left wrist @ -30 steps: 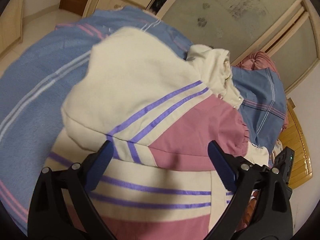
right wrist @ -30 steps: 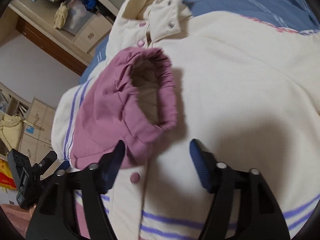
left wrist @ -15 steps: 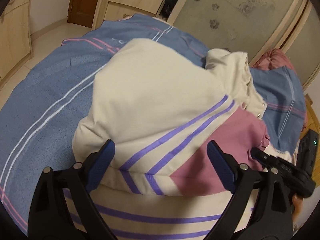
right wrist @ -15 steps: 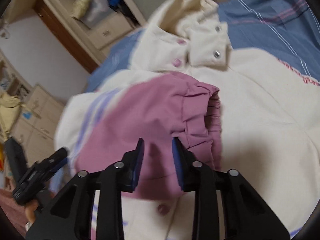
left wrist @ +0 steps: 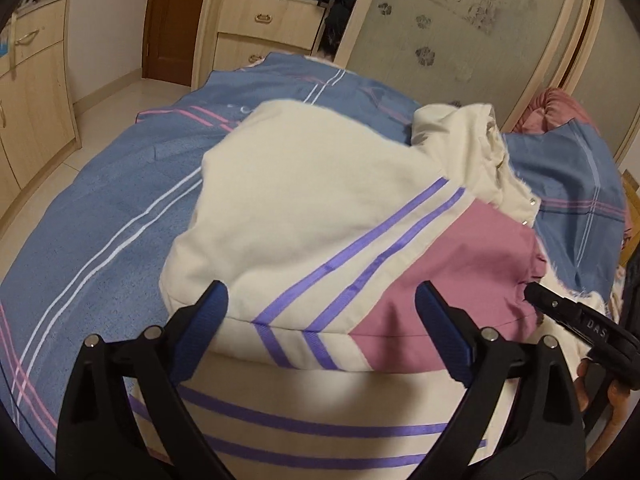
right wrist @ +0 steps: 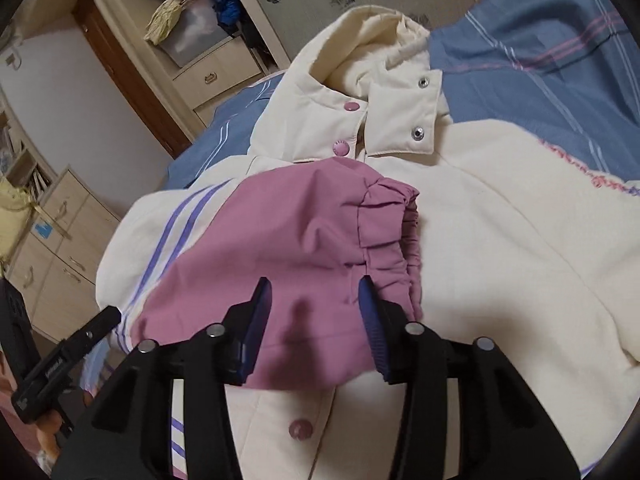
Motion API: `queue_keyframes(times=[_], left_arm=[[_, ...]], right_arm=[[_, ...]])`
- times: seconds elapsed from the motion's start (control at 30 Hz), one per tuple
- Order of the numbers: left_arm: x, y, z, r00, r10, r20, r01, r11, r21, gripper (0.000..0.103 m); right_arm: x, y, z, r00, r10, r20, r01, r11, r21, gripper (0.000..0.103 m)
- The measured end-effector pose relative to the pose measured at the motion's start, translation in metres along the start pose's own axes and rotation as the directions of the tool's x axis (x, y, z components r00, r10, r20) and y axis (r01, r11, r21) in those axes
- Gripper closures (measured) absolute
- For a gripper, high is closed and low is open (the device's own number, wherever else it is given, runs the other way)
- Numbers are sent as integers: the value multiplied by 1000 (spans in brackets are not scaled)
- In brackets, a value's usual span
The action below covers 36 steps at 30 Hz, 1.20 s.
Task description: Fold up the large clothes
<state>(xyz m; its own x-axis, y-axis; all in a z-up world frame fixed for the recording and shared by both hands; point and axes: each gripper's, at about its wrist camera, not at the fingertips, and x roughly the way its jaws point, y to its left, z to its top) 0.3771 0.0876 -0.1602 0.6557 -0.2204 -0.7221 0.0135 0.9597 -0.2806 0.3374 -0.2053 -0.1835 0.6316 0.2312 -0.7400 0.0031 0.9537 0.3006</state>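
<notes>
Looking along the right tool (right wrist: 314,308), I am seeing its blue pads parted partway, straddling the pink end of the folded-in sleeve (right wrist: 304,248) of the cream padded jacket with purple stripes (right wrist: 500,248); whether they are pinching fabric I cannot tell. The gathered cuff (right wrist: 396,232) is lying at about one o'clock from that tool, and the sleeve's long axis is running from the cuff toward eight o'clock across the chest. My right tool is the nearer one. The left tool (left wrist: 322,322) is hanging released, jaws wide, above the striped shoulder fold (left wrist: 304,216), with the sleeve stretching toward three o'clock. The jacket is lying front-up on a bed under a blue striped bedcover (left wrist: 120,208), collar (right wrist: 372,92) at twelve o'clock. Pale wooden drawers (left wrist: 264,32) and a frosted wardrobe door (left wrist: 460,28) are standing beyond.
</notes>
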Motion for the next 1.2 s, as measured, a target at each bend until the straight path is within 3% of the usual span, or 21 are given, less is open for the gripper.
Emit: queue_keyframes(times=[0.1, 0.2, 0.27, 0.3, 0.33, 0.43, 0.53, 0.6, 0.63, 0.7, 0.73, 0.8, 0.83, 0.93, 1.0, 1.1, 1.17, 1.2], left_arm=[[24, -3, -5, 997, 45, -58, -42, 998, 53, 5], [24, -16, -12, 994, 105, -31, -100, 986, 134, 3], [11, -19, -16, 992, 126, -16, -124, 986, 112, 3], [6, -19, -16, 993, 119, -22, -116, 990, 80, 3], [-1, -19, -17, 996, 83, -33, -82, 996, 34, 3], [-24, -28, -25, 998, -41, -50, 38, 998, -57, 3], [-42, -51, -44, 994, -97, -46, 96, 995, -18, 3], [-42, -64, -60, 989, -127, -82, 128, 992, 19, 3], [-35, -71, -68, 987, -115, -115, 121, 992, 46, 3], [-16, -78, -86, 984, -37, -177, 59, 991, 120, 3], [-11, -79, -92, 984, -17, -176, 44, 988, 151, 3], [-21, -85, -98, 988, 27, -150, 1, 983, 186, 3], [-29, -85, -99, 988, 23, -153, 3, 986, 166, 3], [-56, -81, -99, 988, -87, -130, 97, 993, 74, 3], [-65, -79, -104, 988, -100, -114, 108, 992, 66, 3], [-40, -83, -127, 985, -24, -174, 48, 990, 136, 3], [-32, -90, -140, 992, 23, -126, 8, 970, 243, 2], [-34, -92, -145, 994, 38, -104, -9, 964, 267, 2]], right_arm=[[22, 1, -8, 996, -58, -66, 54, 997, -56, 57], [-8, -4, -14, 999, -3, -40, 2, 999, -48, 57], [-47, -23, -22, 998, 55, 2, -55, 998, -2, 38], [-64, -36, -26, 997, 67, 29, -68, 997, 23, 23], [-83, -54, -32, 996, 69, 56, -72, 996, 53, 19], [-129, -120, -51, 994, 32, 103, -49, 984, 172, 19], [-155, -175, -68, 994, 16, 112, -48, 956, 290, 19], [-159, -196, -84, 997, 8, 73, -32, 943, 331, 19], [-152, -199, -94, 1000, -17, 0, 17, 947, 320, 19], [-128, -200, -113, 985, -88, -150, 126, 955, 267, 21], [-122, -198, -123, 980, -111, -165, 151, 955, 255, 25], [-139, -185, -132, 986, -146, -84, 162, 959, 232, 26], [-151, -173, -136, 992, -125, -30, 129, 967, 222, 26], [-177, -127, -148, 992, -56, 114, 44, 993, 105, 26], [-169, -93, -154, 993, -76, 92, 78, 997, -26, 26], [-119, -73, -173, 989, -149, -24, 144, 980, -136, 26], [-113, -71, -185, 984, -164, 67, 173, 971, -164, 21], [-114, -68, -188, 981, -179, 74, 190, 965, -179, 20]])
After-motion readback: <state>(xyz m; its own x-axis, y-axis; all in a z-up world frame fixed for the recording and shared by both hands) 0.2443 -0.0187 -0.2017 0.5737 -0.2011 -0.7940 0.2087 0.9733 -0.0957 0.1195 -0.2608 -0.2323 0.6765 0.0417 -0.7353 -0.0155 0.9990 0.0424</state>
